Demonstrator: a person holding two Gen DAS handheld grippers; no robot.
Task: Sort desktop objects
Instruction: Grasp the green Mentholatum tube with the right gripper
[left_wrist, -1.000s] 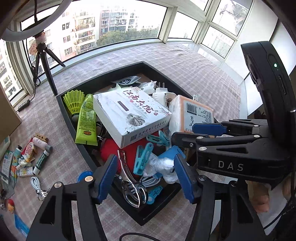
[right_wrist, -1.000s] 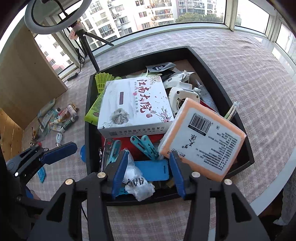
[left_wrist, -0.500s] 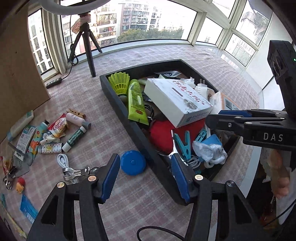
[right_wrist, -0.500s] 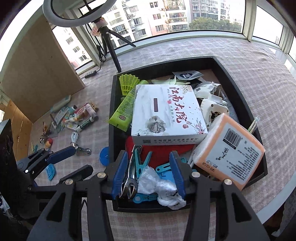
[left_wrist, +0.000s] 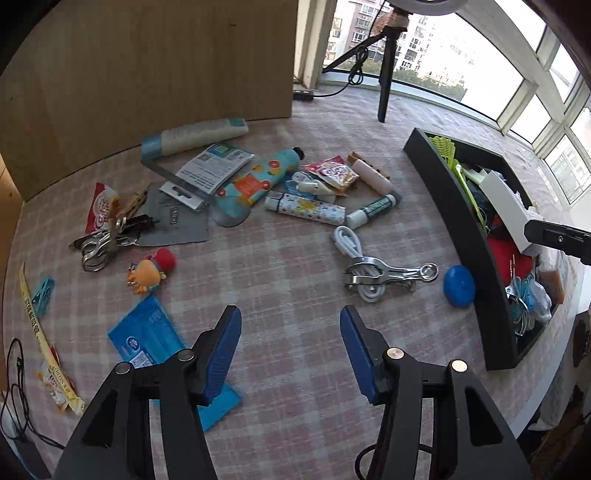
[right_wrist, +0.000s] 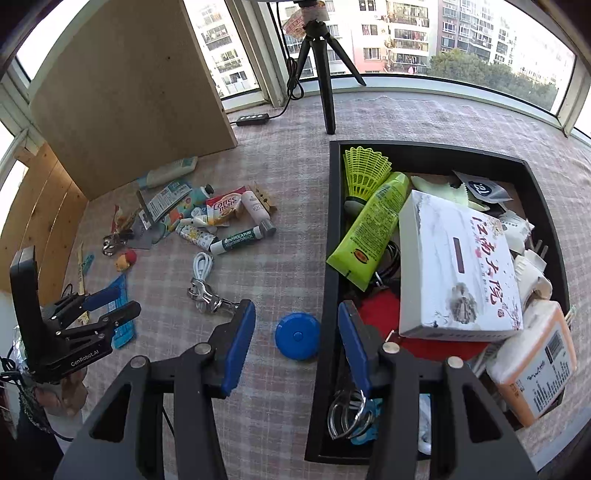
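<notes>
Currently both the left gripper (left_wrist: 290, 334) and right gripper (right_wrist: 296, 334) hang with jaws apart, holding nothing. Loose items, including a blue disc (right_wrist: 297, 335), lie on the checked tablecloth (left_wrist: 280, 258) just beside the black tray's (right_wrist: 330, 236) left wall.

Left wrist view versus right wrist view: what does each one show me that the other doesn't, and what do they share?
Only the left wrist view shows the light-blue clothes peg at the table's far left. Only the right wrist view shows the orange-edged pack and white printed box in full inside the black tray. Both show the blue round case, the white cable, and both grippers, left and right, open and empty.
</notes>
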